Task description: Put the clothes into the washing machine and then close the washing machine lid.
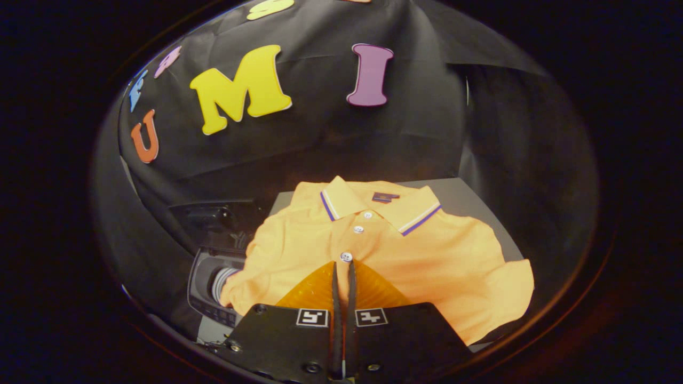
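Observation:
An orange polo shirt (405, 256) with a striped collar lies spread flat on a grey surface (469, 200), just ahead of my fingers. Its left sleeve hangs over the rim of the washing machine (205, 288), whose round opening shows beside the shirt. The machine's dark lid (213, 216) stands raised behind the opening. My gripper (343, 266) is shut, its two orange-backed fingers pressed together with their tips over the shirt front, just below the lowest button. No fabric is gathered between them.
The grey surface runs on behind and to the right of the shirt. Black booth cloth closes in the back and both sides. A control strip lines the machine's near edge (213, 314).

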`<move>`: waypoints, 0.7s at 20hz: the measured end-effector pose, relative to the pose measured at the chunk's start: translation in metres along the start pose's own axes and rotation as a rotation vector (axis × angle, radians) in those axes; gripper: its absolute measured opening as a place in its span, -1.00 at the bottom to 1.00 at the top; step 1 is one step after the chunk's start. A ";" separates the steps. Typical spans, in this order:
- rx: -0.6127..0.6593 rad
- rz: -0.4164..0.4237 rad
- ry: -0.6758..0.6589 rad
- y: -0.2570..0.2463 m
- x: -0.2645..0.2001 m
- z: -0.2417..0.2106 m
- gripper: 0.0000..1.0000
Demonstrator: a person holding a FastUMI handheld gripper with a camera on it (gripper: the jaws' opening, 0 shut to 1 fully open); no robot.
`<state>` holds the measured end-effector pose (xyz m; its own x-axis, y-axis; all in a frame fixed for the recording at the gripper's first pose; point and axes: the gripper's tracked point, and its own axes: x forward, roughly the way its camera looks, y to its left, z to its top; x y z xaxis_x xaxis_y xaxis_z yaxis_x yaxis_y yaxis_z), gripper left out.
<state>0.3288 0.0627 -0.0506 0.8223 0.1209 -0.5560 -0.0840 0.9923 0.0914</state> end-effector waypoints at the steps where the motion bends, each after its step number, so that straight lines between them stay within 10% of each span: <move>1: -0.008 0.015 -0.002 0.010 -0.001 0.002 -0.89; 14: -0.097 0.202 -0.020 0.156 -0.012 0.020 -0.89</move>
<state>0.3174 0.2156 -0.0130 0.7945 0.3178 -0.5175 -0.3009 0.9462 0.1191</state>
